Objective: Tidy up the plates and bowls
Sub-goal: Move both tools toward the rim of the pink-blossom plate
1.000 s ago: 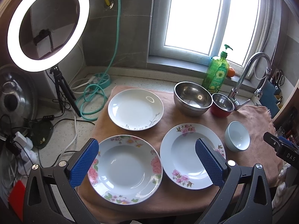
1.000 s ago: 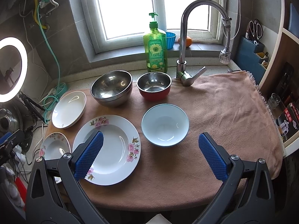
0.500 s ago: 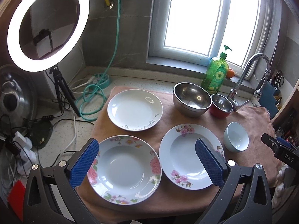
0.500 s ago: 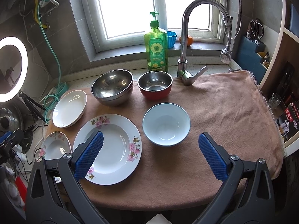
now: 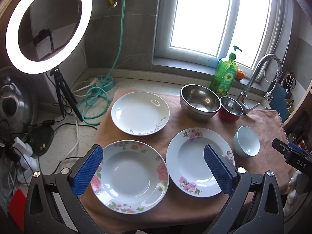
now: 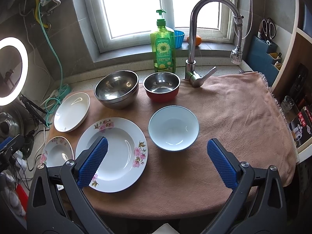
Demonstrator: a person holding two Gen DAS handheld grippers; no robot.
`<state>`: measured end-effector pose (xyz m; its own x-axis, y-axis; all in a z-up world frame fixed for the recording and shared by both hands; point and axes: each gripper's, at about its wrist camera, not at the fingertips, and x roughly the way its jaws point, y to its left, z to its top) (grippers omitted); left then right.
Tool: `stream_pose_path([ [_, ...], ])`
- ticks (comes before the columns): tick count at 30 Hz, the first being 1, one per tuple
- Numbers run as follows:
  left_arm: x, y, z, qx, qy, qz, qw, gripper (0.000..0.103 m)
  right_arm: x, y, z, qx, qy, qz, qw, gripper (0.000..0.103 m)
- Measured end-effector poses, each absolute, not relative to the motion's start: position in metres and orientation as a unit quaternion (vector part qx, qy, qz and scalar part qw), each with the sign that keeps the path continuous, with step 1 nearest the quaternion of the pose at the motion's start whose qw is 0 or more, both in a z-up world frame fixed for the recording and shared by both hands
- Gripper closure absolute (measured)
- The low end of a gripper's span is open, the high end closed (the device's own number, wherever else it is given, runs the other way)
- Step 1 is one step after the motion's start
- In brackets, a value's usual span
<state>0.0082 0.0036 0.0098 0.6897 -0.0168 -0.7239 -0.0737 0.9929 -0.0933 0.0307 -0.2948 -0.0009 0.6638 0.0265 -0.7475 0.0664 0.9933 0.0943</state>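
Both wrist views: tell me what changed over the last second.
Only a slight camera drift: the dishes slide a touch left in the left view, a touch right in the right view. Nothing was gripped or released. The left gripper and right gripper stay open; the light blue bowl and plates haven't moved.

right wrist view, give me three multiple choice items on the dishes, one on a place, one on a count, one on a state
1. What stands directly behind the red bowl?
A. green soap bottle
B. ring light
C. scissors

2. How many plates lie on the brown towel?
A. two
B. three
C. five

3. What state is the right gripper in?
A. shut on the light blue bowl
B. open, holding nothing
C. shut on a plate

Answers:
1. A, the bottle rises just behind the bowl's far rim.
2. B, the plain white plate, the large floral plate and the small floral plate.
3. B, its blue pads stand wide apart, short of the bowl.
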Motion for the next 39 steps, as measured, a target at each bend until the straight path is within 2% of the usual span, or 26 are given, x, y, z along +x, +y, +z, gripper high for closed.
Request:
stream_pose_path([
  [10, 0.008, 0.022, 0.002, -0.059, 0.398, 0.017, 0.915, 0.001, 0.03, -0.309, -0.013, 0.073, 0.429, 0.0, 0.9, 0.0],
  [23, 0.027, 0.019, -0.029, -0.034, 0.448, -0.02, 0.893, 0.001, 0.025, -0.323, -0.055, 0.104, 0.479, -0.002, 0.871, 0.0],
  [24, 0.029, 0.017, -0.031, -0.033, 0.45, -0.027, 0.892, 0.001, 0.024, -0.323, -0.058, 0.108, 0.481, -0.002, 0.87, 0.0],
  [26, 0.035, 0.013, -0.036, -0.031, 0.458, -0.046, 0.887, 0.011, 0.024, -0.323, -0.063, 0.113, 0.484, 0.002, 0.868, 0.0],
  [28, 0.041, 0.008, -0.042, -0.026, 0.465, -0.06, 0.883, 0.013, 0.025, -0.32, -0.069, 0.116, 0.489, 0.01, 0.864, 0.001],
  [30, 0.049, 0.007, -0.048, -0.034, 0.476, -0.073, 0.876, 0.014, 0.026, -0.317, -0.073, 0.118, 0.494, 0.021, 0.861, 0.008],
  [34, 0.066, 0.005, -0.061, -0.057, 0.504, -0.101, 0.856, 0.026, 0.03, -0.313, -0.085, 0.126, 0.503, 0.042, 0.854, 0.02],
  [36, 0.073, 0.0, -0.068, -0.05, 0.517, -0.111, 0.847, 0.039, 0.035, -0.311, -0.092, 0.145, 0.512, 0.066, 0.844, 0.038],
  [37, 0.077, -0.002, -0.072, -0.048, 0.523, -0.117, 0.843, 0.047, 0.037, -0.31, -0.096, 0.154, 0.516, 0.077, 0.839, 0.042],
  [38, 0.081, -0.004, -0.075, -0.049, 0.529, -0.123, 0.838, 0.051, 0.039, -0.309, -0.099, 0.158, 0.52, 0.082, 0.835, 0.048],
  [39, 0.084, -0.005, -0.077, -0.051, 0.534, -0.129, 0.834, 0.053, 0.041, -0.307, -0.102, 0.159, 0.523, 0.085, 0.833, 0.05],
])
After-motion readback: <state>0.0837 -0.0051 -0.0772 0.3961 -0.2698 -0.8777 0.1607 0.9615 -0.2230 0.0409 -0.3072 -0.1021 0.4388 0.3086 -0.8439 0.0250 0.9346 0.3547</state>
